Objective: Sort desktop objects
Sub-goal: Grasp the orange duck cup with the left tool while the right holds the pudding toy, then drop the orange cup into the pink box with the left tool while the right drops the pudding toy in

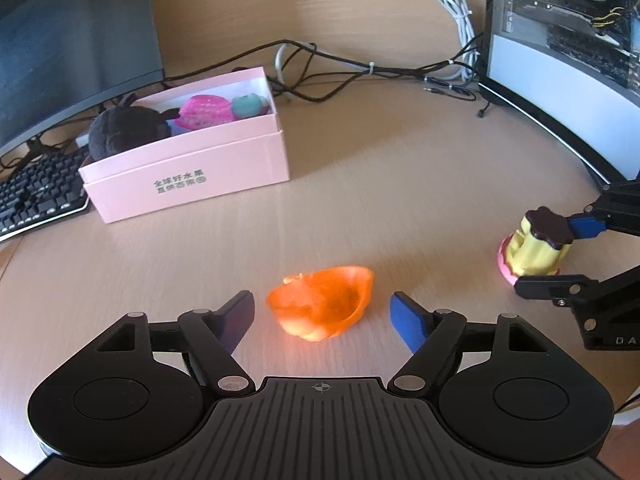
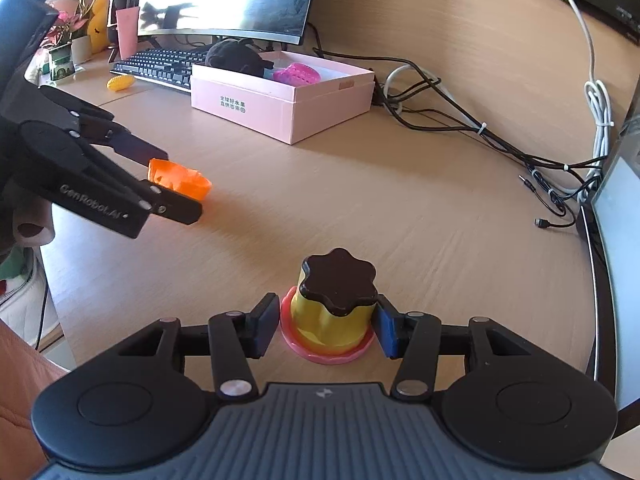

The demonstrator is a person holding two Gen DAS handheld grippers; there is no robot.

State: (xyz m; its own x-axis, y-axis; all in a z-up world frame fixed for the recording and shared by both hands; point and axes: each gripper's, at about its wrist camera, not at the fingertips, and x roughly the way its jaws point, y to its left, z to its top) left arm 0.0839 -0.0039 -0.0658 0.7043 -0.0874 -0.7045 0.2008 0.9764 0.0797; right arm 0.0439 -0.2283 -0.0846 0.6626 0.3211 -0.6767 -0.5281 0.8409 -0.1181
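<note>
An orange translucent toy (image 1: 322,306) lies on the desk between the open fingers of my left gripper (image 1: 322,314); neither pad touches it. It also shows in the right wrist view (image 2: 180,180). A yellow pudding toy with a dark brown top and pink base (image 2: 332,308) stands between the fingers of my right gripper (image 2: 326,326); the right pad is at its side, the left pad a little apart. It also shows in the left wrist view (image 1: 534,246). A pink box (image 1: 188,152) holds a black plush, a pink toy and a teal toy.
A monitor (image 1: 72,40) and keyboard (image 1: 36,196) stand left of the box. Black and white cables (image 1: 360,68) run along the back. A computer case (image 1: 568,40) stands at the right. A yellow toy (image 2: 120,82) lies by the keyboard.
</note>
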